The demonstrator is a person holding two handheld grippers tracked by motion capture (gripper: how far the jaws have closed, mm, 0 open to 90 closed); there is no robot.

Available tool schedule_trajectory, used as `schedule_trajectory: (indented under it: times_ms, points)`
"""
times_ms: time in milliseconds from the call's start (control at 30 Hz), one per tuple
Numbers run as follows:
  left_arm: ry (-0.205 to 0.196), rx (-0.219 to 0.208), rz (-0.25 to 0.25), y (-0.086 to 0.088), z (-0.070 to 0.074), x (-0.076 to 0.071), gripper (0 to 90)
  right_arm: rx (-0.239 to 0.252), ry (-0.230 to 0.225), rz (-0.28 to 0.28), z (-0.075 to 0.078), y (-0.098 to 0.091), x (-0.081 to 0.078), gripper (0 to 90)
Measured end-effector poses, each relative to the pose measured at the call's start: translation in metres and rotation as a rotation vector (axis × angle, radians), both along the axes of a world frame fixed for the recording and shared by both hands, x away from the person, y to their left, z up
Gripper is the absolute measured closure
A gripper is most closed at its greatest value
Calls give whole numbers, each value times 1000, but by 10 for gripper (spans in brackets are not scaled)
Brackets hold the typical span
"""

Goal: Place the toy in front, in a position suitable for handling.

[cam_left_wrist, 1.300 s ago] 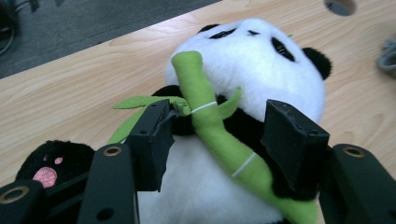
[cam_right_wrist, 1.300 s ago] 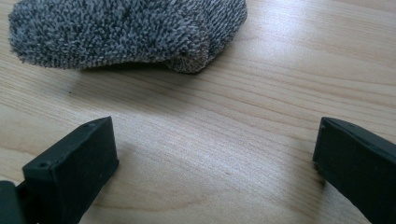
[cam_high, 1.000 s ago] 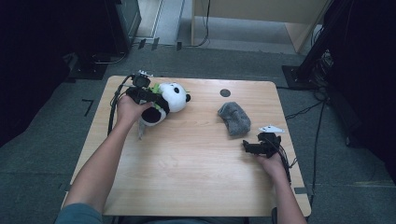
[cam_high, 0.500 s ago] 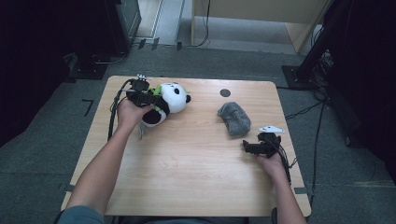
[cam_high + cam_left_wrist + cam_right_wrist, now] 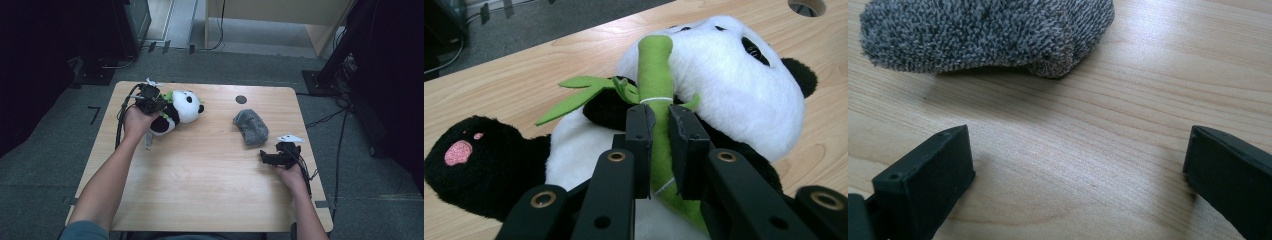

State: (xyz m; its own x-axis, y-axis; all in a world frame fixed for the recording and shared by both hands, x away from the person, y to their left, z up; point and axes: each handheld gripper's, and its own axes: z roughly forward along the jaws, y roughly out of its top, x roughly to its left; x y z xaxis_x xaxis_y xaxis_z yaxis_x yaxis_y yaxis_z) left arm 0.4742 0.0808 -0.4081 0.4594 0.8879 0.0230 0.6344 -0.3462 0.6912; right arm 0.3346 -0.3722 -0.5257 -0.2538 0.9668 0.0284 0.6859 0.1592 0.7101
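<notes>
A black-and-white panda plush (image 5: 186, 107) lies on its side at the back left of the wooden table (image 5: 200, 190). It holds a green bamboo stalk (image 5: 655, 70) with felt leaves. My left gripper (image 5: 161, 104) reaches it from the left. Its jaws have just been closing and now pinch the stalk between their pads (image 5: 640, 131), as the left gripper view (image 5: 658, 117) shows over the panda's white head (image 5: 734, 85). My right gripper (image 5: 263, 157) rests low at the right of the table, open, with bare wood between its jaws (image 5: 1078, 155).
A grey fuzzy cloth (image 5: 251, 126) lies just beyond the right gripper, also close ahead in the right gripper view (image 5: 983, 30). A round cable hole (image 5: 241, 99) sits near the table's far edge. Dark stands and cables surround the table on the floor.
The left hand has shifted slightly at the panda, with the gripper drawn in on the bamboo. The right hand and the grey cloth have stayed put.
</notes>
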Motion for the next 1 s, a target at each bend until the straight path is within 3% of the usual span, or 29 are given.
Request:
schedule_trajectory:
  times_ms: [167, 267, 433, 567, 700, 800, 1000]
  points:
    - [1, -4, -12, 5, 3, -3, 805, 0, 0, 0, 0, 0, 0, 0]
    - [-10, 25, -45, 6, 7, -7, 808, 0, 0, 0, 0, 0, 0, 0]
    - [-21, 19, -79, 6, 13, -16, 810, 0, 0, 0, 0, 0, 0, 0]
    - [-44, -4, -124, 5, 17, -30, 812, 0, 0, 0, 0, 0, 0, 0]
    - [-66, -62, -153, 5, 19, -45, 811, 1, 1, 0, 0, 0, 0, 0]
    - [-81, -96, -205, 3, 19, -61, 811, 0, 1, -1, 0, 0, 0, 0]
    - [-67, -104, -288, -7, 16, -85, 811, -2, -1, 1, 0, 0, 0, 0]
